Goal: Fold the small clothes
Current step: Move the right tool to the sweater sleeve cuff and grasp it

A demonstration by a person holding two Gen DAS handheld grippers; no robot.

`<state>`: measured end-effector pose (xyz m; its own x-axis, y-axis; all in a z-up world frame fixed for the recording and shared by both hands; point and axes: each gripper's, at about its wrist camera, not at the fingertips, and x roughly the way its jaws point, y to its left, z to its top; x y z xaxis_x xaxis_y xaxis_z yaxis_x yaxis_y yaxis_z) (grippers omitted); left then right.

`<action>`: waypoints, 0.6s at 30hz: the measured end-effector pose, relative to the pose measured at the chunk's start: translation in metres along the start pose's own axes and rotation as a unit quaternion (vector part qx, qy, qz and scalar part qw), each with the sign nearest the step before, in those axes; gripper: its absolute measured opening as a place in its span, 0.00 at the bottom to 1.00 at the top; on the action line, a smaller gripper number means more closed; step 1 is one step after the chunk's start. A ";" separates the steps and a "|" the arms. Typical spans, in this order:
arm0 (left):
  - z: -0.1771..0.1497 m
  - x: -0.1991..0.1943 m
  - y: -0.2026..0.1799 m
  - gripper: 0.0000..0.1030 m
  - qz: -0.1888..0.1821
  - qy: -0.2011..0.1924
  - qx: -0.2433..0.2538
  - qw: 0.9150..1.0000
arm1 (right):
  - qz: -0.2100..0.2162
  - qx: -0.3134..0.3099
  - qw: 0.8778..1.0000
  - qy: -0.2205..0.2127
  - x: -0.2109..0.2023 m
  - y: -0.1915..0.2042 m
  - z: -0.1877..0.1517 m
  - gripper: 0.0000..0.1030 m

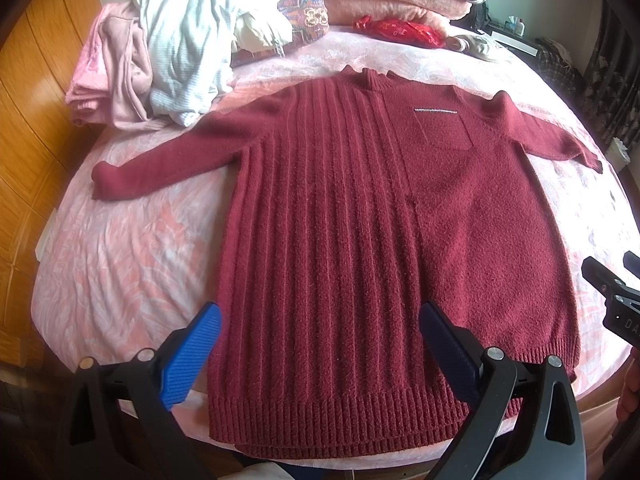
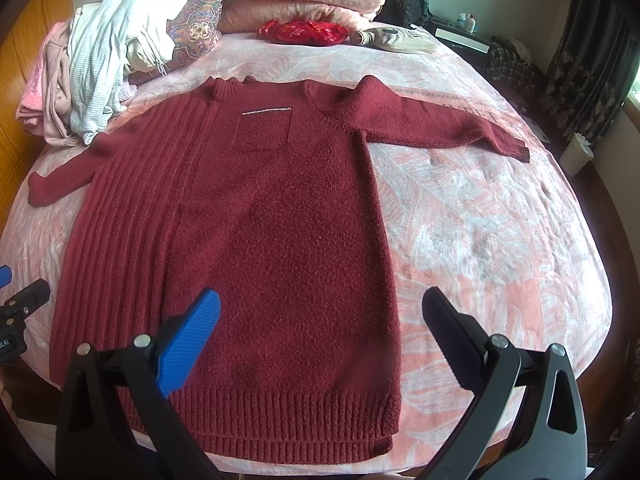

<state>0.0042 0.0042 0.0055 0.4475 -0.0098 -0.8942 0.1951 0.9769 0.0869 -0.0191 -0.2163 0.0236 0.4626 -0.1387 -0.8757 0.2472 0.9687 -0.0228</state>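
On the pink bedspread (image 1: 132, 256), maroon sweater (image 1: 360, 220) lay flat, sleeves spread, left gripper (image 1: 320, 344) wide apart above its hem, right gripper (image 2: 320, 332) wide over its right edge

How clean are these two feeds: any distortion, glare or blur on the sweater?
Left wrist: fisheye bows the bed edges, corners vignetted dark; sweater sharp, evenly daylit. Right wrist: same barrel curve, window at right blown out, sweater ribbing crisp.

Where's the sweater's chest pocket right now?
The chest pocket sits on the sweater just below the collar, on the plain-knit half; right of centre in the left wrist view.
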 end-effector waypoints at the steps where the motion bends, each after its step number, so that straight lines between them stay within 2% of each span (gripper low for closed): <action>1: 0.001 0.001 0.000 0.96 0.000 0.002 -0.001 1.000 | 0.001 0.002 1.000 0.001 0.001 -0.002 0.001 0.97; 5: 0.018 0.011 -0.003 0.96 0.001 0.014 -0.009 1.000 | 0.007 0.015 1.000 0.017 0.011 -0.019 0.017 0.98; 9: 0.055 0.028 -0.010 0.96 -0.006 0.025 -0.030 0.999 | 0.007 0.039 0.999 0.034 0.027 -0.053 0.055 0.97; 14: 0.114 0.059 -0.040 0.96 0.012 -0.005 -0.014 1.000 | -0.023 0.058 0.997 0.042 0.061 -0.121 0.115 0.97; 16: 0.136 0.073 -0.058 0.96 0.010 -0.008 -0.006 1.000 | -0.021 0.086 0.994 0.059 0.087 -0.159 0.135 0.97; 18: 0.157 0.086 -0.077 0.96 -0.004 -0.007 -0.010 1.000 | -0.007 0.112 0.989 0.099 0.122 -0.197 0.151 0.97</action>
<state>0.1644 -0.1050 -0.0093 0.4583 -0.0209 -0.8886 0.1809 0.9810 0.0703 0.1174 -0.4553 -0.0054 0.2878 -0.0878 -0.9536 0.4459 0.8935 0.0523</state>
